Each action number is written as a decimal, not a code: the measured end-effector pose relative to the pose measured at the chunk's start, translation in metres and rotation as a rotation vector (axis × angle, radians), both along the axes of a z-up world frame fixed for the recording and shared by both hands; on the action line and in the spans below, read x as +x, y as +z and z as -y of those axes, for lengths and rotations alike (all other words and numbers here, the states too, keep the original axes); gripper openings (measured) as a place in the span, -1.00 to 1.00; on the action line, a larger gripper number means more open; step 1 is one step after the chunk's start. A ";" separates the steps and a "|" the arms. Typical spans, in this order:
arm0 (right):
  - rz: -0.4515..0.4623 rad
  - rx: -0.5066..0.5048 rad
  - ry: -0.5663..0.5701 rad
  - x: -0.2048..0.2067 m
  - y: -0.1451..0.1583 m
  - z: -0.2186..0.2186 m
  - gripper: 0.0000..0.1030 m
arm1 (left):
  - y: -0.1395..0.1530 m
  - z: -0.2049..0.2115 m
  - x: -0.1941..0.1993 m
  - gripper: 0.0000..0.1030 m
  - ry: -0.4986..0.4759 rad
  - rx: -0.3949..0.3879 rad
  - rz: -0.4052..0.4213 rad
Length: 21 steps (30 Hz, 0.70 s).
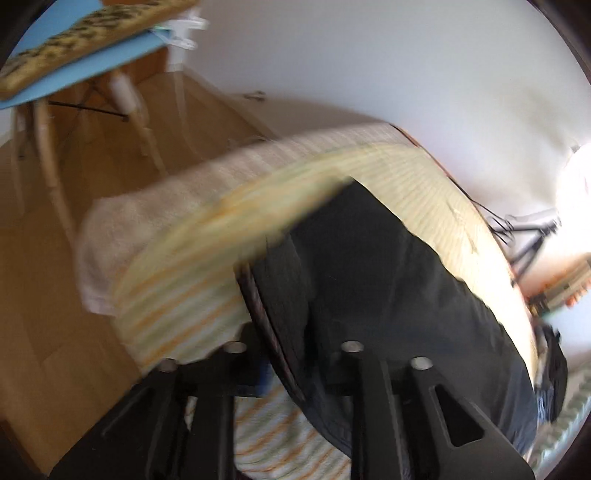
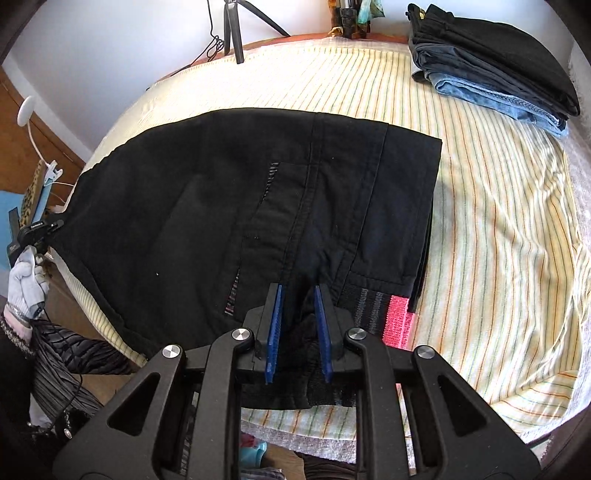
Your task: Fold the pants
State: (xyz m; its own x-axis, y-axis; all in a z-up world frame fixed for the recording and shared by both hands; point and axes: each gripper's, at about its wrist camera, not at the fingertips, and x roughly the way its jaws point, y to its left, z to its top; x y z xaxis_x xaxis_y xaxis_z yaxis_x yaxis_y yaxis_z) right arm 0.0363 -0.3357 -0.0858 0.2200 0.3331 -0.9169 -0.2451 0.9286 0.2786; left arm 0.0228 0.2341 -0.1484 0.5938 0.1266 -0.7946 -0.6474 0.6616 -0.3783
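Black pants (image 2: 207, 206) lie folded on the striped bedspread (image 2: 498, 229), their pink and grey waistband (image 2: 397, 321) at the near edge. My right gripper (image 2: 297, 288) is shut on a bunch of the black fabric, pinched between its blue pads (image 2: 274, 325). My left gripper (image 2: 40, 227) shows small at the pants' far left corner, held by a gloved hand (image 2: 26, 280). The left wrist view is blurred. There the pants (image 1: 388, 277) drape over my left gripper (image 1: 288, 354) and hide its pads, so I cannot see if they press the cloth.
A stack of folded dark and blue pants (image 2: 495, 62) sits at the bed's back right. A tripod (image 2: 232, 29) stands behind the bed. A blue chair (image 1: 74, 70) with a patterned cushion stands on the wooden floor (image 1: 44, 295) beside the bed.
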 end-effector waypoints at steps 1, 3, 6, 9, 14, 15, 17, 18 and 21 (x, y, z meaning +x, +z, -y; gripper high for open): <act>-0.002 0.000 0.000 -0.001 0.001 0.001 -0.66 | 0.002 -0.004 -0.003 -0.55 0.013 -0.001 0.004; 0.000 -0.006 0.001 0.000 0.010 0.002 -0.65 | 0.018 -0.014 -0.010 -0.59 0.057 0.039 0.000; 0.071 0.025 0.042 0.007 0.038 -0.006 -0.63 | 0.048 -0.015 -0.017 -0.59 0.058 0.107 0.048; 0.139 0.052 0.094 0.021 0.069 -0.018 -0.38 | 0.076 0.000 -0.008 -0.59 -0.016 0.146 0.104; 0.194 0.088 0.177 0.063 0.087 -0.047 -0.24 | 0.099 0.052 0.033 -0.59 -0.251 0.125 0.144; 0.190 0.088 0.189 0.071 0.084 -0.054 -0.24 | 0.100 0.069 0.047 -0.59 -0.315 0.118 0.142; 0.159 0.117 0.206 0.089 0.077 -0.067 -0.24 | 0.101 0.090 0.064 -0.59 -0.395 0.106 0.140; 0.140 0.135 0.210 0.098 0.073 -0.072 -0.24 | 0.099 0.106 0.077 -0.59 -0.450 0.090 0.137; 0.106 0.142 0.234 0.120 0.056 -0.089 -0.24 | 0.091 0.138 0.104 -0.59 -0.554 0.058 0.124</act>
State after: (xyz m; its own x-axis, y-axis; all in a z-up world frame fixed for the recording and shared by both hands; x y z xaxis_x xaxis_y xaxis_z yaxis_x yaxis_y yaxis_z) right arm 0.1567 -0.2463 -0.0294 0.2147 0.5092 -0.8334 -0.4827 0.7972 0.3626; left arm 0.1265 0.0963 -0.0570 0.6724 -0.1889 -0.7157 -0.1511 0.9115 -0.3825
